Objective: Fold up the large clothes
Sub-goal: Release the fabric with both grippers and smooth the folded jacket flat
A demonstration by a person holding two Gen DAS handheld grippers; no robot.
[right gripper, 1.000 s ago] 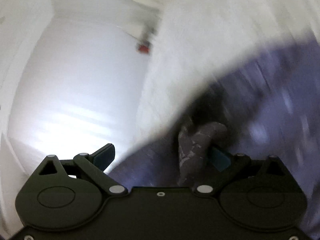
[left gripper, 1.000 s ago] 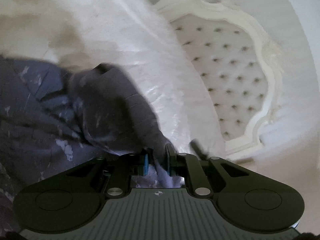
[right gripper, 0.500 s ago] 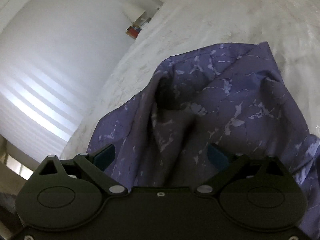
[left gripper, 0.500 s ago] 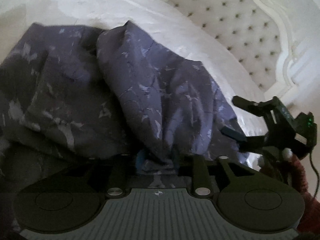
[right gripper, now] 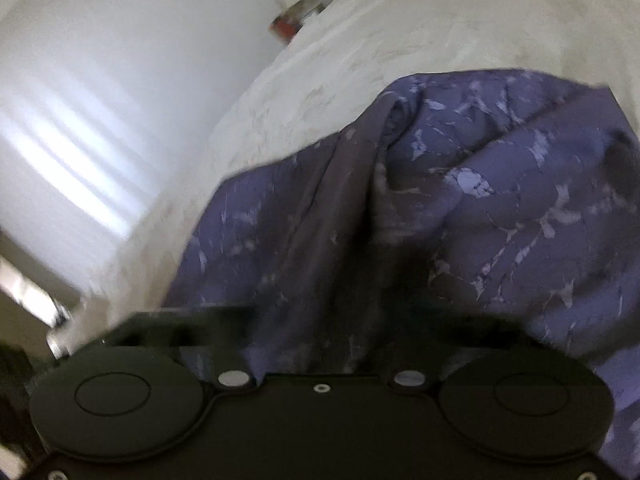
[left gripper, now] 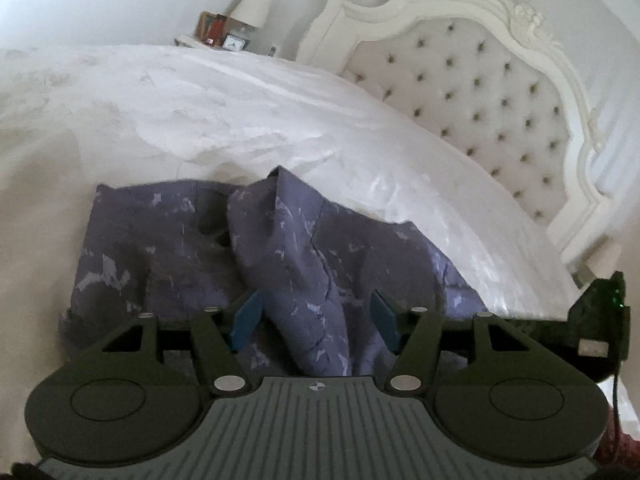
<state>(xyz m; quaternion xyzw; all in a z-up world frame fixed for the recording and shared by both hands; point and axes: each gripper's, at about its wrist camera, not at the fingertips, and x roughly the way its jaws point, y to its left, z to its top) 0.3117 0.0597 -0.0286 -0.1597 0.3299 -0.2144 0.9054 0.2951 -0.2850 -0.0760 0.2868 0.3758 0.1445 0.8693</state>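
**Purple garment bunched on the bed — left tongs parted, right tongs pinched into cloth**

Edges and room: from my left wrist view the white bedspread (left gripper: pixel 248 120) runs bare and wide beyond the garment, up to the tufted headboard (left gripper: pixel 480 92) at the right and a nightstand (left gripper: pixel 224 34) with a lamp at the far end. From my right wrist view the bed's left edge falls away to a pale wall (right gripper: pixel 100 100) striped with light. Open cover lies on the far and left sides of the cloth.

Tongs: my left gripper (left gripper: pixel 316 322) has just been opening; its blue pads (left gripper: pixel 246 318) stand about half apart, a raised ridge of cloth between them, neither pad clearly pressing on it. My right gripper (right gripper: pixel 384 304) has just closed. Its fingertips are buried in dark folds and I cannot see the pads — the cloth is gathered tight right where they meet, so I read it as pinching the garment. In the left view its black body shows at the right edge.

Garment: the purple marbled garment (left gripper: pixel 168 248) lies on the near part of the bed, crumpled, not flat. Its main ridge runs away from the left gripper to a peak; which end is which I cannot tell.
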